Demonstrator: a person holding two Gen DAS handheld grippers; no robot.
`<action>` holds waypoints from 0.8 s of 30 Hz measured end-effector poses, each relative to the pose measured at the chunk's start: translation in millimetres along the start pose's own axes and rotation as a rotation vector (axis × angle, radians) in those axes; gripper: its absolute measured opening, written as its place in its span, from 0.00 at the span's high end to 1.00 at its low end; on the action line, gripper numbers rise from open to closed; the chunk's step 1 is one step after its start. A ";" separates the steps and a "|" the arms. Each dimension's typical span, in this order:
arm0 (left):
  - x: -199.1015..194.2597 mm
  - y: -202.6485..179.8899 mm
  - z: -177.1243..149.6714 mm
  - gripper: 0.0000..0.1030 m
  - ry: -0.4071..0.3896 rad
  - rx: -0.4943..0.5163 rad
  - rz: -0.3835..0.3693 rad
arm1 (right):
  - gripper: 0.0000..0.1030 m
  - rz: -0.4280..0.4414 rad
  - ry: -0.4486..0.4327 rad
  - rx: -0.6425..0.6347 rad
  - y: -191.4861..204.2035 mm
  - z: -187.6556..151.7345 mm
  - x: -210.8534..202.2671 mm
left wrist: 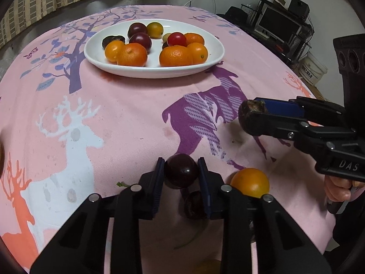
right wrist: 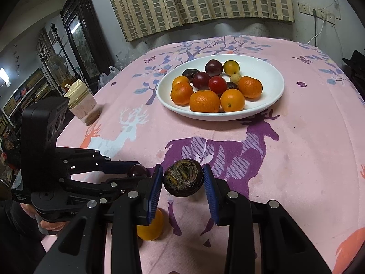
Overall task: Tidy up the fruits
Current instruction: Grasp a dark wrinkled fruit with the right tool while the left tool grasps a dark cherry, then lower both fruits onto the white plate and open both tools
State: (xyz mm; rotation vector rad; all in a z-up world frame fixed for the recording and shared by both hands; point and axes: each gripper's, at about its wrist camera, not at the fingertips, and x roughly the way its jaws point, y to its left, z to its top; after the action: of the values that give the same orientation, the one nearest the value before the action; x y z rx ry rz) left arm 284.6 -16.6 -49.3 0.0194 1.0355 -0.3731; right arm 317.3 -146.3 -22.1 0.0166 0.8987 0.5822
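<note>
Right, both grippers are loaded, so the step in hand looks like carrying fruit to the white oval ceramic plate (right wrist: 271,105) w/ the rest. The left gripper (left wrist: 181,173) has its blue ribbed pads closed on a dark purple glossy round plum (left wrist: 181,173), held near the pad tips, clear of the pink deer-print tablecloth (left wrist: 127,114). The right gripper (right wrist: 183,180) is clamped on a dark brown wrinkled round fruit w/ a rough, broken-looking top (right wrist: 183,179); can't tell what kind it is, maybe a water chestnut or similar.

To do it well, IMO: keep squeeze steady but light, esp. on the plum, since smooth skin near the tips could slip or bruise. Bring one gripper in at a time so the two don't crowd each other over the plate. Aim for bare plate, e.g. the free strip along the right side or the gap betw. the two fruit clusters, lower till nearly touching, then release so nothing rolls.

Plate sits well apart, toward the far side of the table, already holding orange mandarins, kumquats, dark plums and a red cherry tomato. Left on the cloth: a small orange round kumquat (left wrist: 249,182) just beside the left gripper, and another dark glossy fruit (left wrist: 194,204) under its pads.
</note>
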 end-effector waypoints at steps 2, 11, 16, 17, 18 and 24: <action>-0.3 2.0 -0.2 0.72 -0.001 -0.005 -0.003 | 0.64 -0.003 -0.002 0.000 -0.2 -0.3 -0.3; -30.0 10.0 18.5 0.72 -0.096 -0.008 -0.014 | 0.64 -0.040 -0.059 -0.025 -1.0 9.8 -7.6; -43.9 18.2 74.7 0.72 -0.220 0.033 0.019 | 0.64 -0.096 -0.160 -0.052 -9.1 50.6 -9.9; -41.3 20.5 88.0 0.72 -0.240 0.042 0.018 | 0.64 -0.113 -0.179 -0.053 -13.4 62.1 -5.0; -35.8 24.0 103.7 0.72 -0.265 0.037 0.033 | 0.64 -0.127 -0.186 -0.046 -19.6 73.6 3.4; 15.6 48.2 165.7 0.72 -0.244 -0.045 0.063 | 0.64 -0.187 -0.168 0.004 -52.7 107.5 51.5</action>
State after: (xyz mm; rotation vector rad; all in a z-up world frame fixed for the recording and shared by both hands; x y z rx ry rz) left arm 445.1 -7.5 15.3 -0.0334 0.7998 -0.2866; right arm 446.4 -141.9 -5.0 -0.0143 0.7285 0.3983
